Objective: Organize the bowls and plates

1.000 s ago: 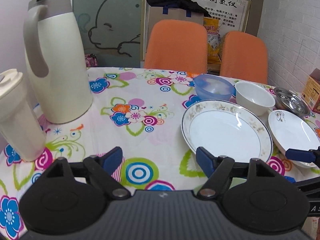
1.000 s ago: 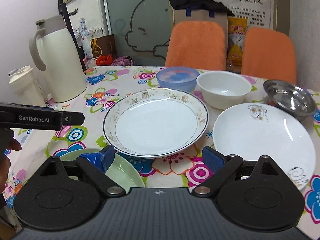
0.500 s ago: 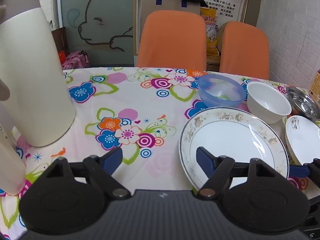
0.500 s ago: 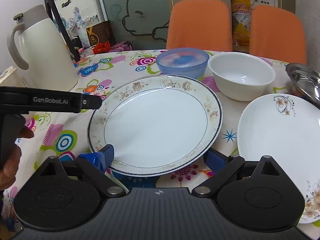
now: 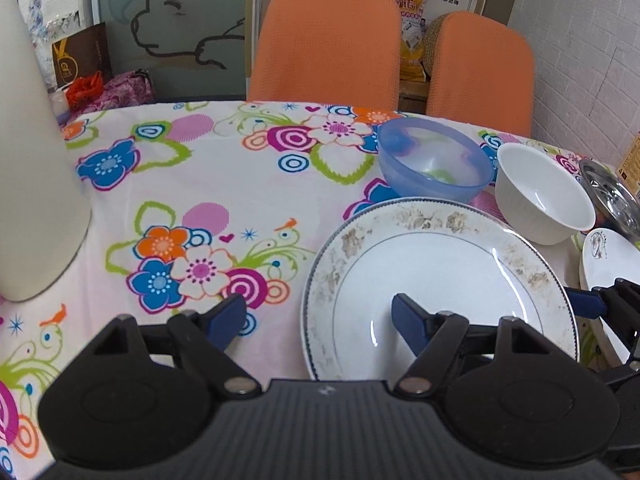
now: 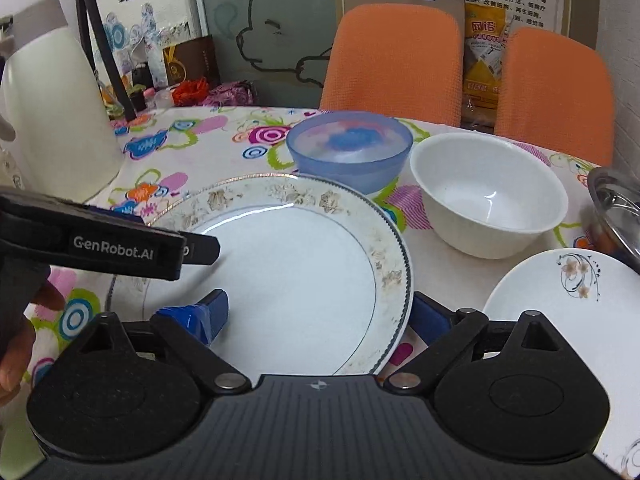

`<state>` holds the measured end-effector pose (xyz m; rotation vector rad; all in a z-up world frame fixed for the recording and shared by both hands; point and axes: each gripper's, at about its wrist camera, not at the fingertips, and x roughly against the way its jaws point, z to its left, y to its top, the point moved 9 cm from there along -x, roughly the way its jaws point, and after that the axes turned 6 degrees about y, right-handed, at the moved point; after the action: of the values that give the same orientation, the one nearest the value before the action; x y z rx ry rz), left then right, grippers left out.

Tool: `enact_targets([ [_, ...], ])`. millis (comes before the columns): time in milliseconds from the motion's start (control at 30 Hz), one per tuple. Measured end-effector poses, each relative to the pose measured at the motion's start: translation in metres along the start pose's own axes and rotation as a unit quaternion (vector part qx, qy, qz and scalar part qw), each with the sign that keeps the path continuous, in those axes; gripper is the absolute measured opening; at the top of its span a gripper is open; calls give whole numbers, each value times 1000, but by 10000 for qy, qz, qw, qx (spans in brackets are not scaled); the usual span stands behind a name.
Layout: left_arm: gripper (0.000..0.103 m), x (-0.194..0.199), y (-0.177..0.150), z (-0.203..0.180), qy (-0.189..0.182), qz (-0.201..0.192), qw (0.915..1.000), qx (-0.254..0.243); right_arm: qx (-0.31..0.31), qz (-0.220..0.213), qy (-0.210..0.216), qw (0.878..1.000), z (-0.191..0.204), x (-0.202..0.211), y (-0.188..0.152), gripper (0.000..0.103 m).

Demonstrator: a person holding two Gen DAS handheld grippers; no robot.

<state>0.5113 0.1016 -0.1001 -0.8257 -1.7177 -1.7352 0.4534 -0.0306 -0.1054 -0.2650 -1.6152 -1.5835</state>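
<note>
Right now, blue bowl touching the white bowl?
Apart. The right wrist view shows a strip of tablecloth between the blue bowl and the white bowl.

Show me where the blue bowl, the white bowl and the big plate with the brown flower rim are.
blue bowl (image 6: pixel 349 151): right wrist view, inside bottom.
white bowl (image 6: pixel 489 196): right wrist view, inner wall.
big plate (image 5: pixel 436 276): left wrist view, bare white centre.

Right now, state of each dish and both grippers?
Gold-rimmed plate: upright, empty, between both grippers' open jaws.
Blue bowl: upright, on table.
White bowl: upright, empty.
Flower-print plate: flat, empty.
Steel dish: tilted.
Left gripper: open.
Right gripper: open.
</note>
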Motion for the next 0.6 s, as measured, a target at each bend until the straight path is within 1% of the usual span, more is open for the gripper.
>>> enact_targets([
  [33,74,-2,-1,-1,1,35,10000,-3,122,-25,46,9999,3,-1,-2,84],
  [167,72,-2,-1,-1,-6,-13,10000,15,177,-145,128,9997,4,0,-3,86],
  [200,67,-1,-1,-3,-10,-39,10000,-15,196,-151,142,9996,4,0,-3,86],
  [233,54,0,0,-6,-77,-63,9999,-44,206,-158,147,9996,4,0,-3,86],
  [267,46,2,0,-11,-178,-63,9998,-74,204,-162,142,9996,5,1,-3,86],
  [333,45,2,1,-14,-52,-63,9999,-81,155,-121,107,9997,5,1,-2,86],
  [400,44,2,2,-13,-37,12,10000,14,137,-68,53,9999,7,1,-2,86],
  [433,42,3,3,-13,-30,55,10000,65,111,-52,49,9999,8,2,-2,86],
  [500,40,9,6,-12,47,-41,10000,60,137,-166,80,9997,13,8,0,86],
  [600,39,25,9,-11,54,-154,9998,75,220,-335,55,9992,20,23,6,86],
])
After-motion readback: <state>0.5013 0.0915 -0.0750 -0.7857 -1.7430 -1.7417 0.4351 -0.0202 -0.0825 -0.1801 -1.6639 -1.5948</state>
